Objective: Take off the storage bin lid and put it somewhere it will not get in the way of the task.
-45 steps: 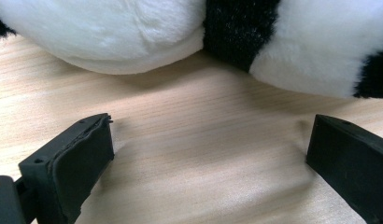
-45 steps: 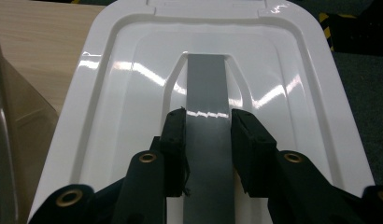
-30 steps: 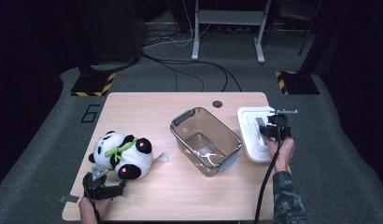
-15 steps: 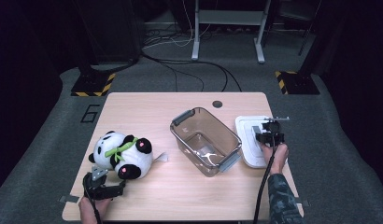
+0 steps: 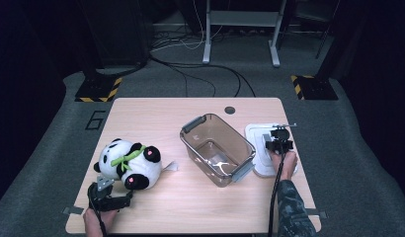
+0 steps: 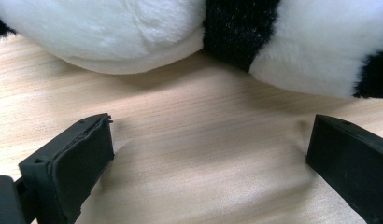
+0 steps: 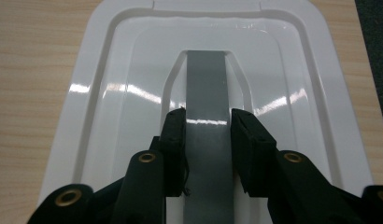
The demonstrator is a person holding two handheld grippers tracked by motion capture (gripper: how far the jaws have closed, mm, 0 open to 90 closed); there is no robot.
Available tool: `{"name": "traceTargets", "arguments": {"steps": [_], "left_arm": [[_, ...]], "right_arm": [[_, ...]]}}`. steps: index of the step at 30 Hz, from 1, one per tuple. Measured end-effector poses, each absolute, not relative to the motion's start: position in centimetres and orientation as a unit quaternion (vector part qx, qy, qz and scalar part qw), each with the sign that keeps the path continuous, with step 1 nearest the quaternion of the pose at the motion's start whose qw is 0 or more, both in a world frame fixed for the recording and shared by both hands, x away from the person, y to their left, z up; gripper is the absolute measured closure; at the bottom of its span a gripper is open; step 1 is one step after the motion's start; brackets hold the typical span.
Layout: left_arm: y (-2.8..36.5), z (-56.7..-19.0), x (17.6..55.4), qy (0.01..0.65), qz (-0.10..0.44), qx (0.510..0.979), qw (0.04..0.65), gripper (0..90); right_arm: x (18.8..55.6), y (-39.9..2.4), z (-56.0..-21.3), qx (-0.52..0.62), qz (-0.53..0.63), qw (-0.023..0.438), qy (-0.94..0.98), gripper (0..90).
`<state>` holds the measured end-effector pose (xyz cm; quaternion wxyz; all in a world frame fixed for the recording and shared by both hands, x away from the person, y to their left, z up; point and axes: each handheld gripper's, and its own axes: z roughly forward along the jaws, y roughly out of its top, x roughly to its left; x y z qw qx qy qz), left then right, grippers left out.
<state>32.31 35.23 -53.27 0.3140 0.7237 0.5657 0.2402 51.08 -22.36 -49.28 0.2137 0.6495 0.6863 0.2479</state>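
A white lid (image 5: 256, 137) with a grey handle strip (image 7: 206, 84) lies flat at the table's right edge, beside the clear container (image 5: 218, 148). My right gripper (image 5: 279, 140) comes down on it from above, and its pads (image 7: 175, 135) press both sides of the grey handle. In the right gripper view the gripper (image 7: 207, 128) is shut on that strip over the white lid (image 7: 110, 93). A plush panda (image 5: 129, 160) lies on its side at the left. My left gripper (image 5: 116, 191) rests on the table just in front of it. Its jaws (image 6: 208, 154) stand wide open, short of the panda's fur (image 6: 133, 32).
The wooden table (image 5: 156, 118) has a round cable hole (image 5: 230, 109) at the back. The empty clear container has grey latches (image 5: 192, 124) at both ends. Dark floor, cables and striped stand feet (image 5: 97, 91) surround the table.
My right gripper has come down and nearer to the person with the lid in its grip; the lid now sits lower, against the table. The left gripper and panda have not moved.
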Motion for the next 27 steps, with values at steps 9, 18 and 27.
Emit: {"name": "traceTargets", "arguments": {"steps": [9, 18, 27], "left_arm": [[35.2, -53.3, 32.4, 0.565, 0.236, 0.725, 0.315, 0.0], [35.2, -53.3, 32.4, 0.565, 0.239, 0.724, 0.315, 0.0], [35.2, -53.3, 32.4, 0.566, 0.238, 0.724, 0.314, 0.0]], "right_arm": [[51.1, -22.6, -49.1, 0.643, 0.262, 0.221, 0.685, 37.0], [44.9, -23.6, -47.0, 0.601, 0.342, 0.237, 0.683, 8.2], [39.7, -24.1, -46.9, 0.585, 0.363, 0.236, 0.686, 0.5]]}}
